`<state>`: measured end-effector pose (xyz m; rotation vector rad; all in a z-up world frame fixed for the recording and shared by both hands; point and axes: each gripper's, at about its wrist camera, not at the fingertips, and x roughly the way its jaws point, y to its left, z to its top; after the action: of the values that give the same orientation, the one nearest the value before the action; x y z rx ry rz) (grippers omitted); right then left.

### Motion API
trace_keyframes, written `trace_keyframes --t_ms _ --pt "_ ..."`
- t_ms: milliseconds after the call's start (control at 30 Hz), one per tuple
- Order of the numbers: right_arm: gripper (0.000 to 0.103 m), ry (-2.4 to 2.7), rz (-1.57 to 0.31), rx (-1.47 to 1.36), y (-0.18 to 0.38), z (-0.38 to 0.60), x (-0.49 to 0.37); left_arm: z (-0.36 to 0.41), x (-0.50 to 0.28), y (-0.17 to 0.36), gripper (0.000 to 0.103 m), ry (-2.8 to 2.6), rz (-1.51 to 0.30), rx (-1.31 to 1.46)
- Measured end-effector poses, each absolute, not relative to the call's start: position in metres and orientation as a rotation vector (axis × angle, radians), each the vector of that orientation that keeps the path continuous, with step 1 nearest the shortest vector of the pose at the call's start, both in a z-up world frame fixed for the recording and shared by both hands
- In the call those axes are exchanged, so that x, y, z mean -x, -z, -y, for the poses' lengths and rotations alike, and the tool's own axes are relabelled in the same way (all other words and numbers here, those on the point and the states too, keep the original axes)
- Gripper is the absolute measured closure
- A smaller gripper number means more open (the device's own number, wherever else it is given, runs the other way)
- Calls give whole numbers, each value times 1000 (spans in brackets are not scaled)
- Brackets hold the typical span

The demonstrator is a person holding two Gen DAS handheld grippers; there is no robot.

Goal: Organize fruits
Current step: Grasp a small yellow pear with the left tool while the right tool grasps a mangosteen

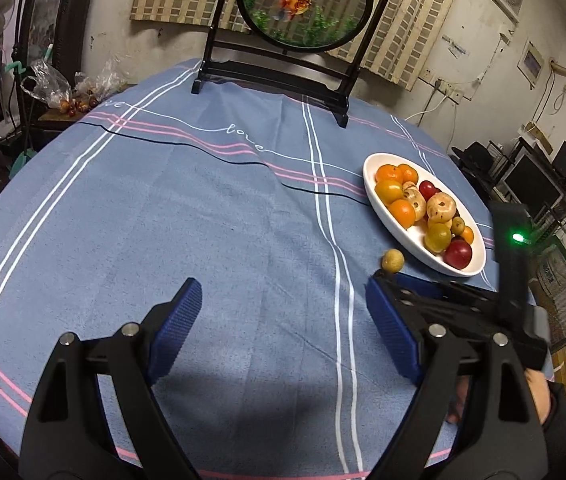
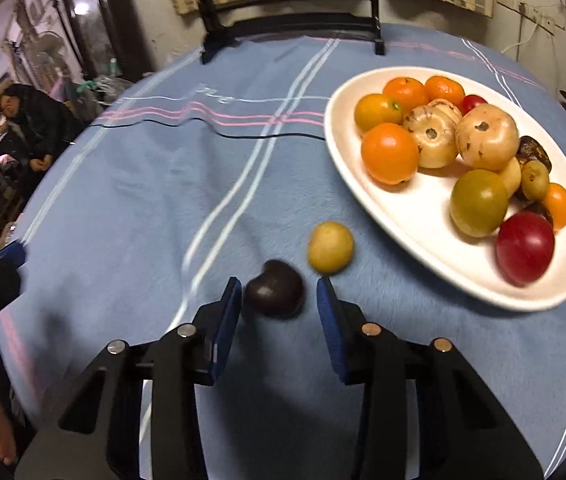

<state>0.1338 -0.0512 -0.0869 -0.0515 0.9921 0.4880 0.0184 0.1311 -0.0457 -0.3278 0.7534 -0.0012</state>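
Note:
A white oval plate (image 2: 419, 216) heaped with orange, yellow, red and pale fruits lies at the right on the blue striped tablecloth (image 2: 123, 200). Beside its near rim a small yellow fruit (image 2: 330, 247) rests on the cloth. Just in front of that fruit sits a dark purple fruit (image 2: 275, 294), between the fingertips of my right gripper (image 2: 278, 300); the left pad is at its side and a gap shows at the right pad. My left gripper (image 1: 283, 290) hangs wide open over bare cloth, left of the plate (image 1: 415, 236) and the yellow fruit (image 1: 393, 261), holding nothing.
A round goldfish screen on a black stand (image 1: 275, 76) stands at the table's far edge. Plastic bags with small fruits (image 1: 67, 96) lie on a side table at the left. A seated person (image 2: 27, 128) is off to the left; a monitor and speakers (image 1: 531, 184) are at the right.

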Motion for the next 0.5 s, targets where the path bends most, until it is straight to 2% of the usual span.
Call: trace_keyframes --t_ms 33,233,500 --pt "73 -499 -985 60 87 49 -134 -129 -19 45 17 6 -756 329" --pt "73 -518 -952 9 64 78 -103 -104 -37 46 16 50 -802 277" --pt "73 -404 -892 -96 52 164 -68 -22 -103 61 15 222 -904 106"
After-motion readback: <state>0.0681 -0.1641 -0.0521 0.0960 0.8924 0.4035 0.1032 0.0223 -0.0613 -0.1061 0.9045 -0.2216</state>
